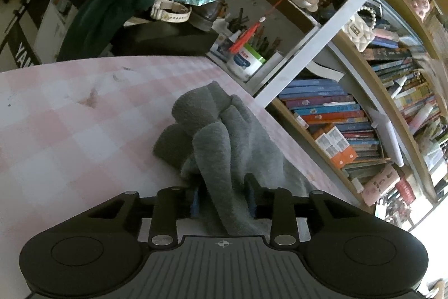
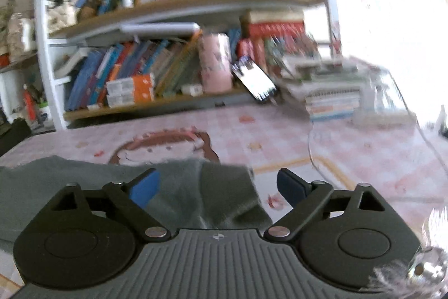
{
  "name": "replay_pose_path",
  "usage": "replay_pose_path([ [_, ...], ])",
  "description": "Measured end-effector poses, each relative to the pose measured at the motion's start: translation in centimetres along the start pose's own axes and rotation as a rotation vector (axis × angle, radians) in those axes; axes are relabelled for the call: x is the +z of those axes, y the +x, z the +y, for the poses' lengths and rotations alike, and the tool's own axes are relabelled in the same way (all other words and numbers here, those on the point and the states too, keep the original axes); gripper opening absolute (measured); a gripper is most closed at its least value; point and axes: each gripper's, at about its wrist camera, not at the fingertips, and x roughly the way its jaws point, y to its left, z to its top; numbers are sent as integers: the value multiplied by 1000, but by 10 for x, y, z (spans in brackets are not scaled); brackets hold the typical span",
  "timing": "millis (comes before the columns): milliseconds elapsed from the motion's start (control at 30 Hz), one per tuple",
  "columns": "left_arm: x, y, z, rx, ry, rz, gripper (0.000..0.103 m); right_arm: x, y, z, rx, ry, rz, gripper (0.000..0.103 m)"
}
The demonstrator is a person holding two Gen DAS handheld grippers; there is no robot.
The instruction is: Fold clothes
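Note:
A grey fleece garment (image 1: 221, 136) lies bunched on the pink checked tablecloth (image 1: 70, 116). My left gripper (image 1: 223, 198) is shut on a fold of it, and the cloth runs back between the blue pads toward the camera. In the right wrist view the same grey garment (image 2: 179, 187) lies flatter, spread to the left under the fingers. My right gripper (image 2: 218, 187) is open, its blue pads wide apart over the garment's right edge, with nothing pinched.
A bookshelf (image 1: 350, 116) packed with books stands just past the table's far edge. A dark box (image 1: 162, 41) with clutter on it sits at the back. In the right wrist view a phone (image 2: 254, 80) leans on the shelf, a book stack (image 2: 330, 100) beside it.

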Motion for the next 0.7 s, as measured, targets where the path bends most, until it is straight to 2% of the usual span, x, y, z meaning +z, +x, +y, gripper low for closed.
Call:
replay_pose_path([
  [200, -3, 0, -6, 1, 38, -8, 42, 6, -4, 38, 104, -136, -19, 99],
  [433, -4, -1, -8, -1, 55, -14, 44, -1, 20, 99, 246, -242, 67, 99],
  [700, -5, -1, -10, -10, 68, -21, 48, -2, 42, 154, 345, -322, 120, 99],
])
